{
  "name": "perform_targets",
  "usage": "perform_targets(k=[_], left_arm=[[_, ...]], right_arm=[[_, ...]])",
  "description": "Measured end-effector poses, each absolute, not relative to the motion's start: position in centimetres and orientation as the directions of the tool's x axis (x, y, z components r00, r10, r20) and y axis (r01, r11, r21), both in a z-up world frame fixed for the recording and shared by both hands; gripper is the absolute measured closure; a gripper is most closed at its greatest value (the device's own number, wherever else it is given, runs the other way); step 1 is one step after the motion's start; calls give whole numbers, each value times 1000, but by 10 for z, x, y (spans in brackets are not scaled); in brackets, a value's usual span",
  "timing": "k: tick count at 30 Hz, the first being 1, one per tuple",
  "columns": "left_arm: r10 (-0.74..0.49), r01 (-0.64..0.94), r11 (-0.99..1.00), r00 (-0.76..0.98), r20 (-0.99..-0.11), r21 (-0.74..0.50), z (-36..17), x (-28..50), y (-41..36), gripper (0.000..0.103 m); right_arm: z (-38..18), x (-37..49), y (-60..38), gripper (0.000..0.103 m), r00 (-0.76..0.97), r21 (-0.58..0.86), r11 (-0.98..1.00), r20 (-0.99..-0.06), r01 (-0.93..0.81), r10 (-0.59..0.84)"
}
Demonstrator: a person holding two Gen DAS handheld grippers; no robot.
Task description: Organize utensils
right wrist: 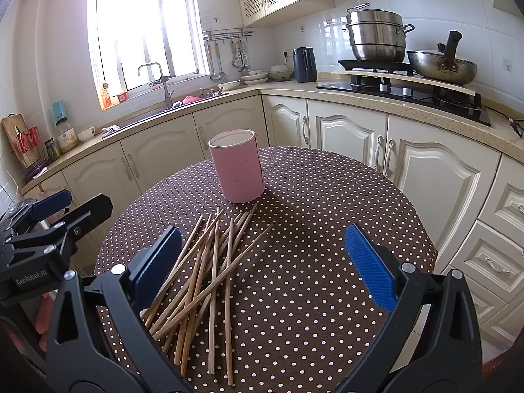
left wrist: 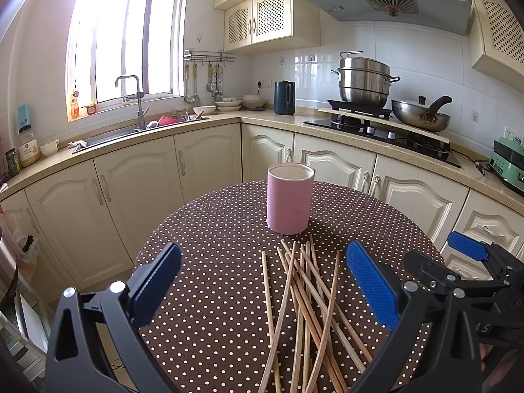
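A loose pile of several wooden chopsticks (left wrist: 304, 311) (right wrist: 209, 268) lies crossed on the round table's brown polka-dot cloth (left wrist: 213, 262) (right wrist: 311, 229). Behind the pile stands an upright pink cylindrical holder (left wrist: 290, 198) (right wrist: 237, 167), its top open. My left gripper (left wrist: 263, 281) hovers open over the near end of the pile, nothing between its blue pads. My right gripper (right wrist: 262, 262) is open too, to the right of the pile, with the chopsticks near its left finger. Each view also shows the other gripper at its edge.
White kitchen cabinets (left wrist: 203, 160) wrap behind the table. The counter carries a sink with a faucet (left wrist: 137, 98), a dark kettle (left wrist: 284, 97), a stove with a steamer pot (left wrist: 363, 78) and a wok (left wrist: 421, 114). The table's right half (right wrist: 344, 213) is bare cloth.
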State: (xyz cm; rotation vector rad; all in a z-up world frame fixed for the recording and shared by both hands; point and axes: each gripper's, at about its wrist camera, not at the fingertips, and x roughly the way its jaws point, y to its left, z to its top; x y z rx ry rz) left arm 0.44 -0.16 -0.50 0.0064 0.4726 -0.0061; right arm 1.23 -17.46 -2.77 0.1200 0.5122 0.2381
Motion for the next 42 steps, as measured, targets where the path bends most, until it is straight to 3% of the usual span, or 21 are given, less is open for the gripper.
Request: perform_targets(k=[42], left_arm=[[-32,39,999,894,-448,6,-5,0,-4,4]], right_arm=[[-30,12,-173,5,844,174,966,-474,-192,253]])
